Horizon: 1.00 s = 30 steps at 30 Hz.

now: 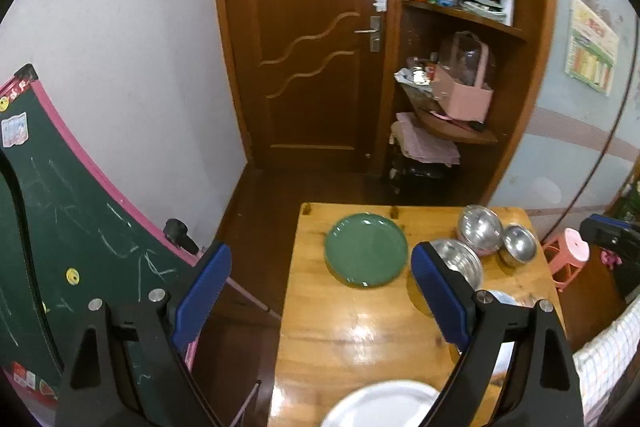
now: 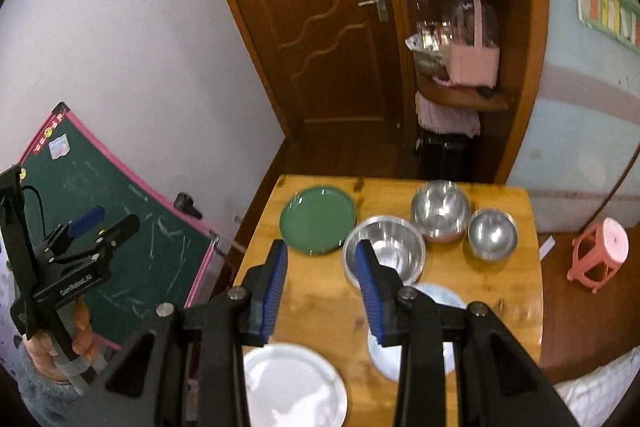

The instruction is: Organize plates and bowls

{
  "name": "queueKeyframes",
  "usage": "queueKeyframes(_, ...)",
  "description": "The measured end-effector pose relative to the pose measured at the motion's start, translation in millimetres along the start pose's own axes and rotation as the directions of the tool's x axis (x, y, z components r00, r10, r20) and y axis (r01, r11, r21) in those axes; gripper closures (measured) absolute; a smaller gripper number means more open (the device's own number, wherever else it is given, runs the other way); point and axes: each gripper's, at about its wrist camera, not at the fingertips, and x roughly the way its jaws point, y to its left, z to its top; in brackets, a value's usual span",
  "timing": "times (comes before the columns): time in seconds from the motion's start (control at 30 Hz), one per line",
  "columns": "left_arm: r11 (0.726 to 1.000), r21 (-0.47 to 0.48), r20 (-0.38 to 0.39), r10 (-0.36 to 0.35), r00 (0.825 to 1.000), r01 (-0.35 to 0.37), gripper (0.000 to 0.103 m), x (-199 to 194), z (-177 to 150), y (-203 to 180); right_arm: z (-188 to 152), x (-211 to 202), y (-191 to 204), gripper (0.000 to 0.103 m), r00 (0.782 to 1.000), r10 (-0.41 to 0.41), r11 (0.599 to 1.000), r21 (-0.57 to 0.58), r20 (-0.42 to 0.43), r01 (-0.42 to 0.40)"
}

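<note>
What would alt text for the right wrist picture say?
An open blue-padded right gripper hovers above a wooden table holding a green plate, three steel bowls, and two white plates. At left, a hand holds the open left gripper beside a chalkboard.

A green plate (image 2: pixel 318 219) is seen at the far left of the table (image 2: pixel 312 311), with three steel bowls (image 2: pixel 385 255) (image 2: pixel 441 211) (image 2: pixel 492 235) beside it. A white plate (image 2: pixel 294 385) and a pale plate (image 2: pixel 438 301) lie nearer. The right gripper (image 2: pixel 322 293) is held open above the table, empty. The left gripper (image 2: pixel 106 221) is held off the table's left edge before a chalkboard (image 2: pixel 152 251), its jaws parted.
</note>
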Motion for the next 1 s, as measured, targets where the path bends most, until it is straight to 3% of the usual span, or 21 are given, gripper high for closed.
queueKeyframes(0.13,1.000,-0.020,-0.046,0.010,0.999,-0.011,0.012,48.2,18.0,3.4,23.8,29.9,-0.9,0.068,1.000,0.001,1.000,-0.002,-0.003,-0.001)
queueKeyframes(0.23,0.999,-0.036,-0.130,0.007,0.992,-0.011,0.012,109.4,20.8,3.5,38.2,72.2,-6.7,0.068,1.000,-0.007,1.000,0.001,-0.025,0.007)
queueKeyframes(0.43,0.996,-0.083,-0.241,-0.032,0.970,0.012,0.012,208.0,-3.0,6.0,48.7,178.1,-28.6,0.068,0.992,0.038,0.999,0.040,-0.122,-0.033)
queueKeyframes(0.57,0.989,-0.146,-0.306,-0.077,0.949,0.033,0.012,273.8,-22.7,8.7,42.8,244.6,-38.9,0.068,0.977,0.060,0.997,0.058,-0.205,-0.050)
queueKeyframes(0.77,0.970,-0.239,-0.384,-0.130,0.914,0.038,0.013,342.9,-57.0,18.4,29.3,329.7,-58.2,0.068,0.942,0.073,0.994,0.103,-0.329,-0.041)
queueKeyframes(0.9,0.953,-0.300,-0.427,-0.184,0.885,0.053,0.027,375.5,-78.9,26.9,26.9,354.3,-64.5,0.068,0.926,0.085,0.992,0.115,-0.368,-0.045)
queueKeyframes(1.0,0.939,-0.339,-0.440,-0.215,0.872,0.060,0.028,391.9,-88.4,32.8,23.9,369.0,-66.8,0.068,0.918,0.080,0.994,0.100,-0.390,-0.044)
